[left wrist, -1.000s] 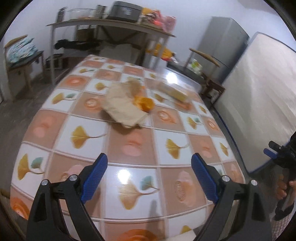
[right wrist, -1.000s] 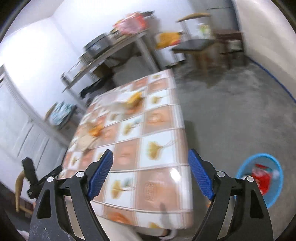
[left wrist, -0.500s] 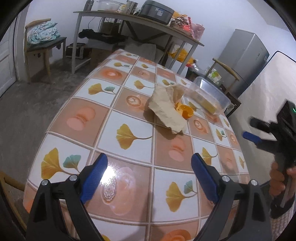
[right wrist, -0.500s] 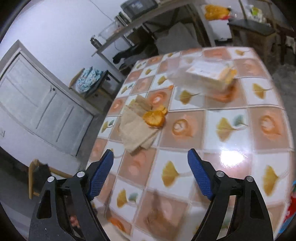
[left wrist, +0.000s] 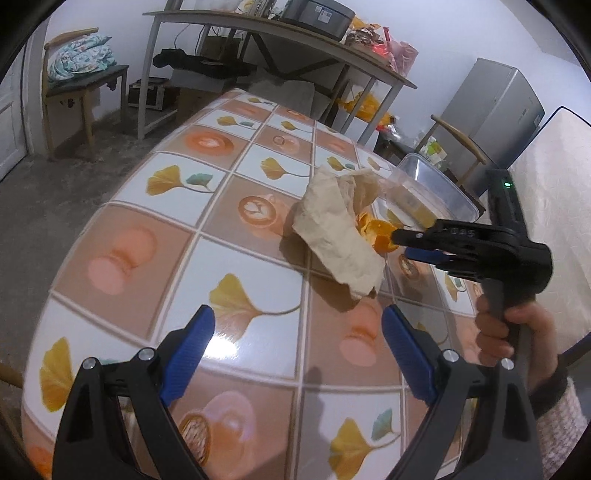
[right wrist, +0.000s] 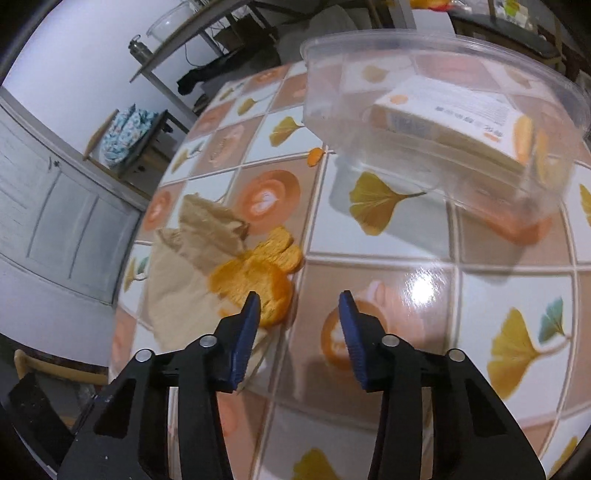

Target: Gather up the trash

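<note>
A crumpled brown paper bag [left wrist: 338, 229] lies on the tiled table [left wrist: 147, 243], with orange peel [left wrist: 376, 236] against its right side. In the right wrist view the peel [right wrist: 255, 280] rests on the bag [right wrist: 184, 273]. My right gripper [right wrist: 299, 317] is open, low over the table, its left finger touching or just in front of the peel. It also shows in the left wrist view [left wrist: 413, 242], reaching to the peel from the right. My left gripper [left wrist: 295, 350] is open and empty, above the table's near part, short of the bag.
A clear plastic container [right wrist: 443, 92] holding an orange-and-white carton [right wrist: 454, 114] stands behind the peel. A small peel scrap [right wrist: 314, 156] lies by it. Beyond the table are a metal shelf table [left wrist: 280, 33], a chair with bedding [left wrist: 81, 70] and a grey fridge [left wrist: 495, 107].
My right gripper has moved in close to the peel and its jaws have narrowed, still open. My left gripper has come a little nearer the bag.
</note>
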`<state>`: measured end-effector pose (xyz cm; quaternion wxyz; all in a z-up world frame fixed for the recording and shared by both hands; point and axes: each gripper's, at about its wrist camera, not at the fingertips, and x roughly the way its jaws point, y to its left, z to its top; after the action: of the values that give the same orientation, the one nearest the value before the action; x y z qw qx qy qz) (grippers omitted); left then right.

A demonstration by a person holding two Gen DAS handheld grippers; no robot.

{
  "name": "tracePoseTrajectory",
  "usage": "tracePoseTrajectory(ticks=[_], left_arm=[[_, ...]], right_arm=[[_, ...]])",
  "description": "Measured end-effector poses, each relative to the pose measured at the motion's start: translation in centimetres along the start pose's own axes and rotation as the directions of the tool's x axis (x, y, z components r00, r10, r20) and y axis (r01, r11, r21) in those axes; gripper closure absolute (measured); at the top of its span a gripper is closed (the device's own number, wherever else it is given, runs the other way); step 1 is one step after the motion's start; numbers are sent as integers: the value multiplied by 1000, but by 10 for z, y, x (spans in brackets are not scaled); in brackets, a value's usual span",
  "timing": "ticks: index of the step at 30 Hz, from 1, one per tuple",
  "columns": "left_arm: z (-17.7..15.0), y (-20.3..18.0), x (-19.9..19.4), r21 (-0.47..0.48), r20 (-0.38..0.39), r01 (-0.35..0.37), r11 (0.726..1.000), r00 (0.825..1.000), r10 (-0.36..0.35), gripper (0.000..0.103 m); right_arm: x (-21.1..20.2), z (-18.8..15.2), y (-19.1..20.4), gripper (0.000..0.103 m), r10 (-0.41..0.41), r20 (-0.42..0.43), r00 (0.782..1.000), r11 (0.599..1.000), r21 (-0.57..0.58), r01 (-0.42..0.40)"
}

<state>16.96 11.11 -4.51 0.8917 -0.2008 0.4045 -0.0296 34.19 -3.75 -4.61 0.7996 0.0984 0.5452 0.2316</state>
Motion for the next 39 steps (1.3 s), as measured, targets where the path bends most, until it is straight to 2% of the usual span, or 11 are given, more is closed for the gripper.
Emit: tracePoseTrajectory(ticks=[3, 5, 7, 19, 23, 28, 32, 33, 34, 36, 39], left_arm=[[2, -2, 7, -1, -5, 13, 1000, 1000, -13, 14], [4, -2, 10, -2, -8, 18, 1000, 1000, -18, 14], [3, -1, 11, -4, -9, 19, 1000, 1000, -19, 14], [1, 5, 13, -24, -17, 15, 1000, 1000, -15, 14], [-1, 4, 11, -18, -13, 13, 1000, 1000, -13, 14], [-3, 4, 11, -14, -13, 8, 1000, 1000, -8, 14], [-4, 3, 11, -8, -17, -1, 1000, 1000, 1, 14], [-4, 3, 11, -8, -18, -3, 1000, 1000, 3, 14], [-4, 3, 12, -8, -18, -5, 1000, 1000, 5, 14], [-4, 3, 11, -6, -15, -9, 1000, 1000, 9, 14], [-2, 5, 11, 1, -5, -24, 1000, 1000, 24, 14]], right_arm=[[4, 7, 5, 69, -20, 11, 1000, 999, -35, 20], [7, 8, 9, 80, -40, 10, 999, 997, -58, 41], [9, 7, 11, 98, -64, 9, 998, 995, -77, 64], [-15, -12, 12, 102, -115, 62, 991, 984, -133, 122], [-31, -25, 8, 102, -101, 54, 993, 986, -125, 107], [-47, -55, 8, 101, -61, 1, 998, 988, -141, 61], [-45, -75, 13, 93, -63, -69, 996, 980, -192, 49], [-46, -76, 16, 85, -69, -74, 995, 975, -215, 51], [-48, -77, 18, 71, -65, -66, 996, 973, -226, 49], [-56, -72, 21, 54, -52, -32, 998, 970, -240, 43], [-64, -54, 24, 52, 2, 11, 1000, 972, -235, 1]])
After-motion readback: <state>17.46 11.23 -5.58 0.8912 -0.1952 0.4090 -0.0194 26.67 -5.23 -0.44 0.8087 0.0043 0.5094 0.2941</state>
